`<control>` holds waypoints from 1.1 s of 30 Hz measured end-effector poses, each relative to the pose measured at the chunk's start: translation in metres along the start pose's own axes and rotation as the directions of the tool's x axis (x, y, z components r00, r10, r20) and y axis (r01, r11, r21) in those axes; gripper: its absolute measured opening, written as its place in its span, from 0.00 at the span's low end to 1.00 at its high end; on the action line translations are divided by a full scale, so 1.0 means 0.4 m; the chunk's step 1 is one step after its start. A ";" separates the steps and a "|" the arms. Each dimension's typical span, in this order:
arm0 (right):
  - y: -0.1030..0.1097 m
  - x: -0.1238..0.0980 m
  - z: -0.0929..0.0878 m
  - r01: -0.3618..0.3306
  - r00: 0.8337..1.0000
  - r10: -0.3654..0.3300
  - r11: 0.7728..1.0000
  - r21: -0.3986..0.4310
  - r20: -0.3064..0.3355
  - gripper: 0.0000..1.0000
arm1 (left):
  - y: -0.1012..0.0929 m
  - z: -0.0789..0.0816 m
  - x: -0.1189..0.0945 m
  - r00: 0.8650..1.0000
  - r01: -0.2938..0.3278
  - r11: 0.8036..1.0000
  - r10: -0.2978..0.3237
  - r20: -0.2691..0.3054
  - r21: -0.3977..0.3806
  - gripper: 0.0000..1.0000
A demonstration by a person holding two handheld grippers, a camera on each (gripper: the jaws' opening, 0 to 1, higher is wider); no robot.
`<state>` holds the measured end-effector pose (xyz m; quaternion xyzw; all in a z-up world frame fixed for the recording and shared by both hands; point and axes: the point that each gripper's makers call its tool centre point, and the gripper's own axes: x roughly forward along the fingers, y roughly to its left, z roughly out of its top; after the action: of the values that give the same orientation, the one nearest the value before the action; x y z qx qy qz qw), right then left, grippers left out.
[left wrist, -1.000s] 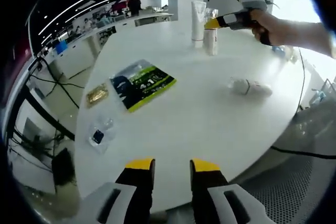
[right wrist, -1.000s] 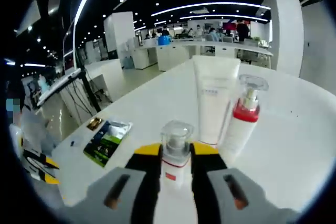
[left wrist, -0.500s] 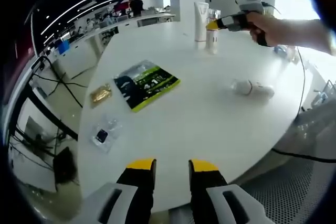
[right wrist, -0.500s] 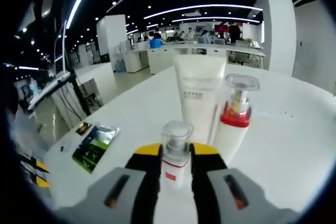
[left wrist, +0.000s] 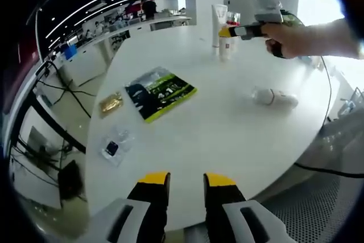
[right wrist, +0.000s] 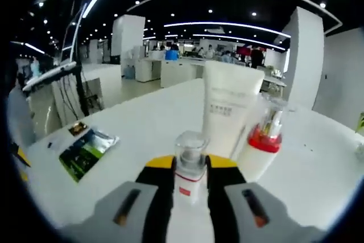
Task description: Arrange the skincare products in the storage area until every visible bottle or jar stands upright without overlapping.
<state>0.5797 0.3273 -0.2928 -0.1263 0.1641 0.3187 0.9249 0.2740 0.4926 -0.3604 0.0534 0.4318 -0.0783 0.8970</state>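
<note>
Your right gripper (right wrist: 190,169) is clamped on a small white pump bottle (right wrist: 190,166) with a clear domed cap and a red label, held upright between the yellow-tipped jaws. Just behind it stand a tall flat white tube (right wrist: 230,109) and, beside that, a pump bottle with a red collar (right wrist: 261,149) under a clear cap. Your left gripper (left wrist: 186,180) hangs low at the near edge of the smooth, round white table (left wrist: 227,140), jaws a narrow gap apart and holding nothing. A white bottle (left wrist: 274,97) lies on its side on the table. A glossy green-and-black packet (left wrist: 160,91), a small gold sachet (left wrist: 110,104) and a clear wrapped sachet (left wrist: 111,148) lie flat.
</note>
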 end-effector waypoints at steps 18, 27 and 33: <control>-0.020 -0.010 0.000 0.066 0.997 -0.066 0.998 0.008 0.033 0.23 | 0.002 0.000 0.000 1.000 -0.002 1.000 0.002 0.001 0.014 0.24; -0.014 -0.014 -0.013 0.054 0.999 -0.054 0.998 -0.009 -0.003 0.23 | 0.006 0.005 -0.002 1.000 -0.014 0.999 0.014 0.012 0.037 0.24; -0.019 -0.015 -0.012 0.057 0.998 -0.057 0.998 0.008 -0.004 0.25 | 0.006 0.003 -0.001 1.000 -0.014 0.999 0.014 0.008 0.042 0.24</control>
<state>0.5790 0.3166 -0.2938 -0.1280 0.1637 0.2912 0.9338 0.2750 0.4950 -0.3591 0.0748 0.4263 -0.0813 0.8978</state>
